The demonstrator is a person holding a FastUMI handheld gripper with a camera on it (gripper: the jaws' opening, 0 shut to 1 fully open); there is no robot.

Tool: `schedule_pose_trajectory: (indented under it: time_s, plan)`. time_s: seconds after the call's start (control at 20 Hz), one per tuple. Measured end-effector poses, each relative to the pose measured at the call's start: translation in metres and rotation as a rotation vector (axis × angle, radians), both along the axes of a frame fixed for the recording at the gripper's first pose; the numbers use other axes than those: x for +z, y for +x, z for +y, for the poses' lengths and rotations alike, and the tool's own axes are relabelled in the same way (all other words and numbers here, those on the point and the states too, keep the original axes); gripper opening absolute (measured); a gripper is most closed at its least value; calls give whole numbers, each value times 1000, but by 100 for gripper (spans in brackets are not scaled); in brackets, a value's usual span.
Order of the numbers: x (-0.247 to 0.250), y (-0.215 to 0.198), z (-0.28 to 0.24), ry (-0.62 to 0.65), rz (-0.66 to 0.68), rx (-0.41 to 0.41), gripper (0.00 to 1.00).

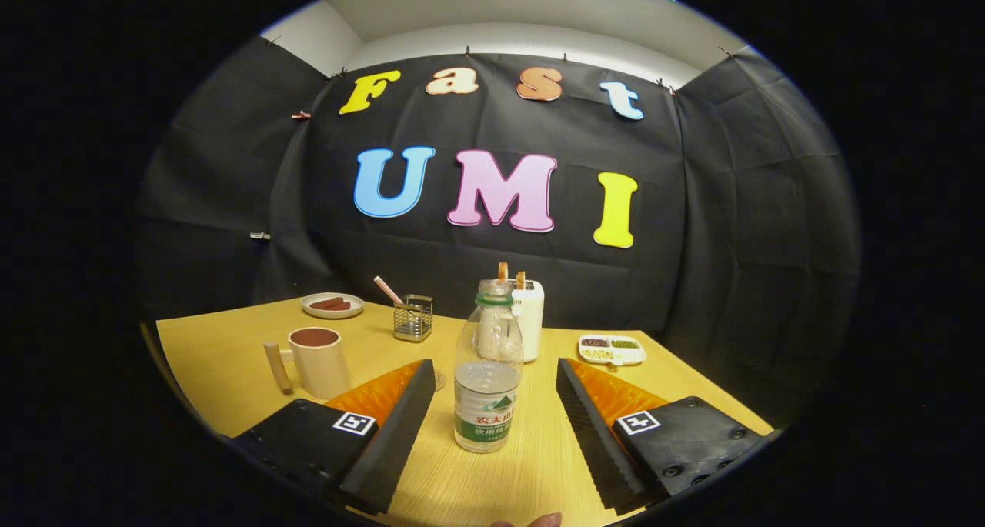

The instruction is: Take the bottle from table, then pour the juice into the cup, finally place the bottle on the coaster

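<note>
The clear plastic bottle (488,358) carries a green-and-white wrap label (483,421) whose print cannot be made out. The gripper (494,369) bears two square black-and-white coded markers (354,423), one behind each finger. Its fingers stand spread, with the bottle between them and clear of both.

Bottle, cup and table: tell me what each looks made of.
Bottle, standing between the open gripper fingers: clear thin plastic, probably; you see through it.
Cup: matte cream body, maybe ceramic or plastic, with a wood-like handle.
Table: pale wood or laminate, faint grain.
</note>
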State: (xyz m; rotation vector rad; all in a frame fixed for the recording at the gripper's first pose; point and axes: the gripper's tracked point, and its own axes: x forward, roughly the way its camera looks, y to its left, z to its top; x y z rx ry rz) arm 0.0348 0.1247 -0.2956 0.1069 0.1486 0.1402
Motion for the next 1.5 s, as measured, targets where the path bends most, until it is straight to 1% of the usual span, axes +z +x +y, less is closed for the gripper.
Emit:
schedule_pose_trajectory:
  time_s: [0.35,0.5,0.6,0.7,0.9,1.0,1.05,1.1,1.3,1.5]
  plan:
    - [-49,39,19,29,34,-33,97]
    - [-59,56,16,35,41,-65,97]
    - [-64,65,17,69,56,-79,97]
    - [-68,72,16,75,67,-104,78]
    - [-64,75,15,37,109,-113,74]
    - [-54,74,9,-5,109,-140,72]
    - [-47,74,5,-41,108,-146,69]
    - [-39,74,5,-78,101,-144,69]
    - [5,73,10,-193,76,-101,69]
    - [37,73,18,-318,68,-81,69]
